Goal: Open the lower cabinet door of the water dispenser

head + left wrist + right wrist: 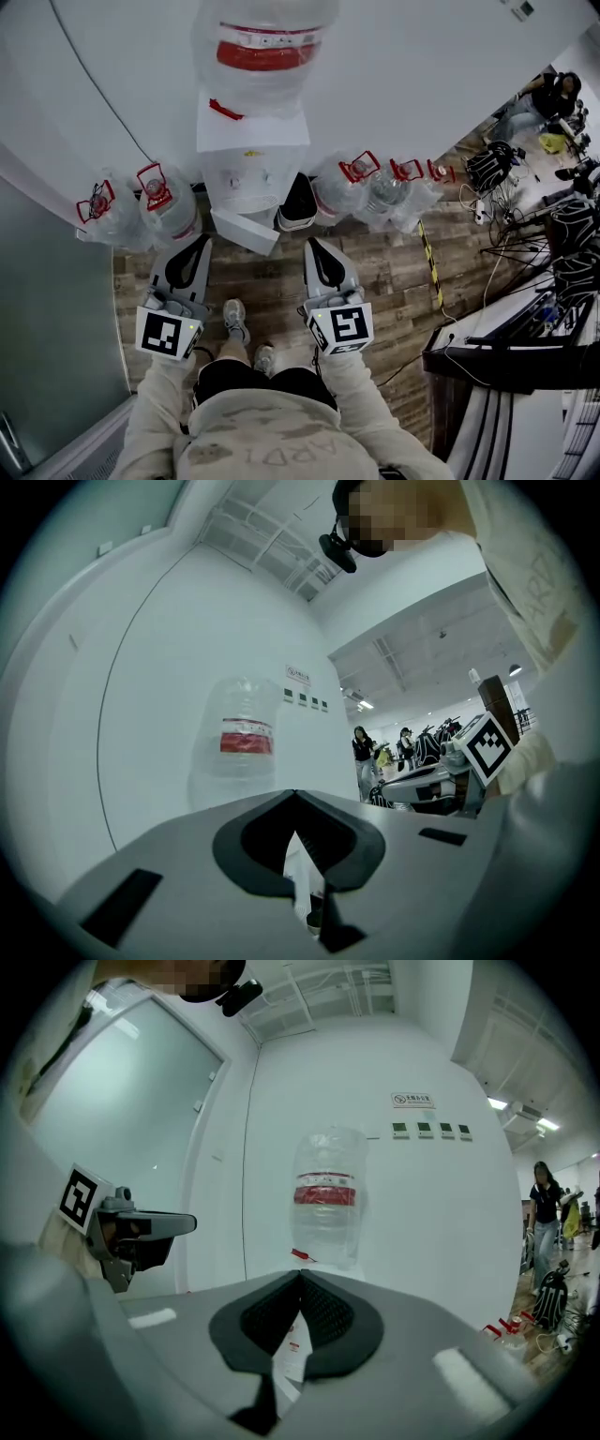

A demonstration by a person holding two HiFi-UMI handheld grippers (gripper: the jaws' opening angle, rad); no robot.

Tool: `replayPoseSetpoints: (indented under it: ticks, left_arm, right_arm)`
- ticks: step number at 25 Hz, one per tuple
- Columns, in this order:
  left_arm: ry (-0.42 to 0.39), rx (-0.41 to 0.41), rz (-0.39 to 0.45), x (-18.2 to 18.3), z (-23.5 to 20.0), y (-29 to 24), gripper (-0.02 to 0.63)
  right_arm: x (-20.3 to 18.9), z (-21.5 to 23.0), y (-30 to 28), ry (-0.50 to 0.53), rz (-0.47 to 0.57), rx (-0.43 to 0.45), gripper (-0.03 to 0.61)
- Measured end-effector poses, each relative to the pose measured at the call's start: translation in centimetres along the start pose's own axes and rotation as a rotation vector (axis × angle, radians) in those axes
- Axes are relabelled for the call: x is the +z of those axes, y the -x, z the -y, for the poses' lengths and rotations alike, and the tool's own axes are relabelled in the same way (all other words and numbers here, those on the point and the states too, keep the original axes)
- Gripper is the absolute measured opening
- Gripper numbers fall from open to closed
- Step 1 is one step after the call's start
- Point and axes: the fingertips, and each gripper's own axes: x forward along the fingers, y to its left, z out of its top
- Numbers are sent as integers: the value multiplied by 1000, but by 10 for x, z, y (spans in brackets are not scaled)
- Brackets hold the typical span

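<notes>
The lower cabinet door (246,232) of the water dispenser (251,173) appears to us to be already swung out. In the head view it reads as a plain white panel angled off the cabinet front towards our left, and just beside it is a dark opening (298,202) that we take for the cabinet interior. We cannot make out a handle or hinge from this height. The dispenser stands on the wooden floor (272,281) with its back to the white wall (422,84). It carries a large clear bottle (265,47) with a red label on top, and spare bottles (169,211) line the foot of the wall on either side. The left hand-held gripper (197,248) and the right hand-held gripper (315,249) are held side by side in front of us and pointing level at the dispenser. Both are apart from the door and touch nothing. In each gripper view the jaws meet at their tips with nothing caught between them, so both are closed and empty. We judge they are held clear like this because the door needs no further pull. If it is to open wider, one tip hooked behind the panel's free edge would serve.
</notes>
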Motion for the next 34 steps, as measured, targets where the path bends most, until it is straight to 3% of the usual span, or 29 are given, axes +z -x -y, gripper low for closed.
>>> replayPoseSetpoints:
  ticks: [11,34]
  left_arm:
    - [-10,33,51,32,12,22,2]
    - [-14,41,85,52,30,28,2]
  right_arm:
    - [26,-1,28,7,29,3,9]
    - [49,-4,46,20,73,13,8]
